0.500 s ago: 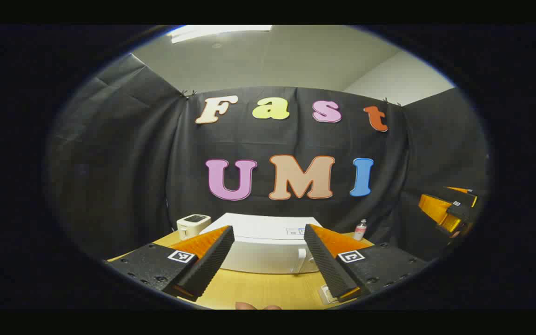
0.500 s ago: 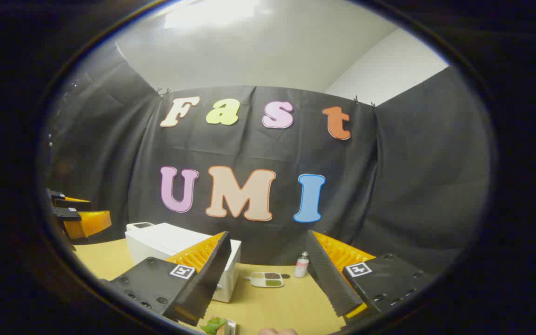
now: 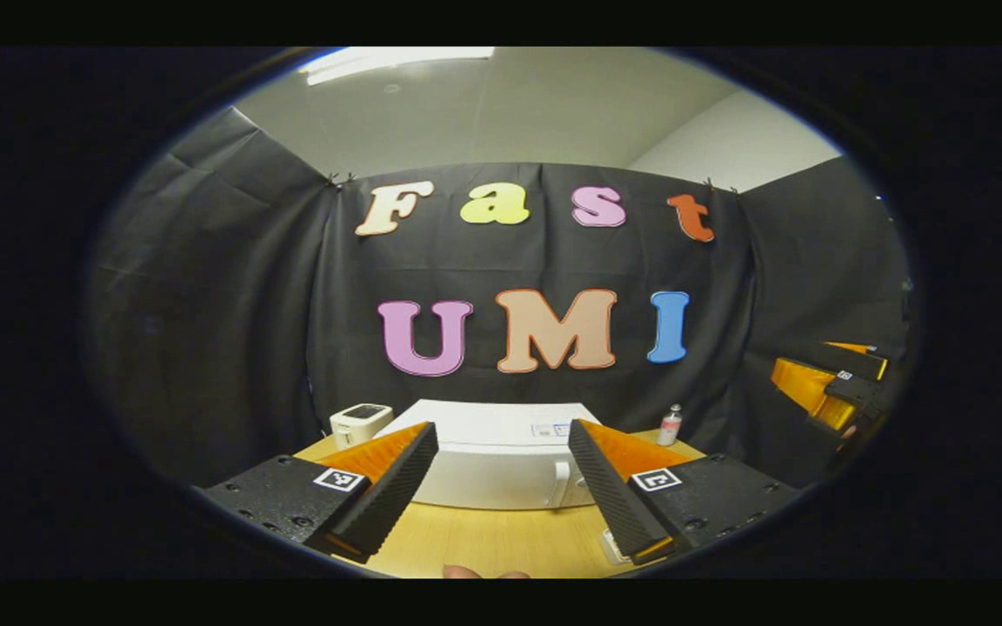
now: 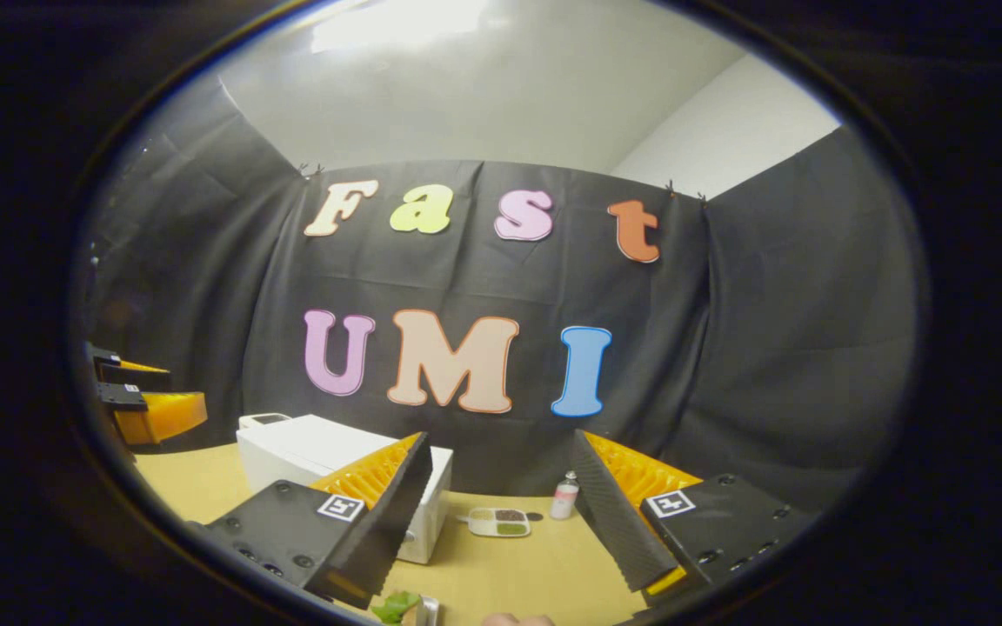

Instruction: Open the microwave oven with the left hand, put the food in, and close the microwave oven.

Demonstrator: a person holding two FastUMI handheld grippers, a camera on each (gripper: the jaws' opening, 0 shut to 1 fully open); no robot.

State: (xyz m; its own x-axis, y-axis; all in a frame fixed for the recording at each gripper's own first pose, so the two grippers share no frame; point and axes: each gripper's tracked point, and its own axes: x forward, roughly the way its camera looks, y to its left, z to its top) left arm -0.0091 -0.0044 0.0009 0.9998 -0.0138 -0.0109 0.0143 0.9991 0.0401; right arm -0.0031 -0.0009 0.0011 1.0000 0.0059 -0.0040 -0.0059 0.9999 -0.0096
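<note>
Left gripper view is centred on a wooden table [image 3: 501, 539] on which a white microwave oven [image 3: 492, 452] is set with its door shut, well ahead of the left gripper [image 3: 501, 487], whose jaws are held wide apart with nothing between them. The oven is judged to be heavy and rigid enough to stay put under a pull, while its door is likely to swing on a stiff hinge; the vertical door handle [image 3: 563, 485], seen at the right of the front, is judged the place to be gripped, across its bar. The right gripper [image 4: 501, 513] is likewise held with its jaws apart and empty, and it is also seen farther off at the right edge of the left gripper view. A small white appliance [image 3: 360, 422] is placed behind the oven's left corner, its kind not being clear. A divided tray [image 4: 499, 522] of dark and green contents is set on the table to the oven's right, near a small bottle [image 4: 564, 496]. The food [image 4: 395, 608] is judged to be the leafy green item at the bottom edge of the right gripper view, close to the gripper; it is cut off, so its softness and a good holding point cannot be told.
</note>
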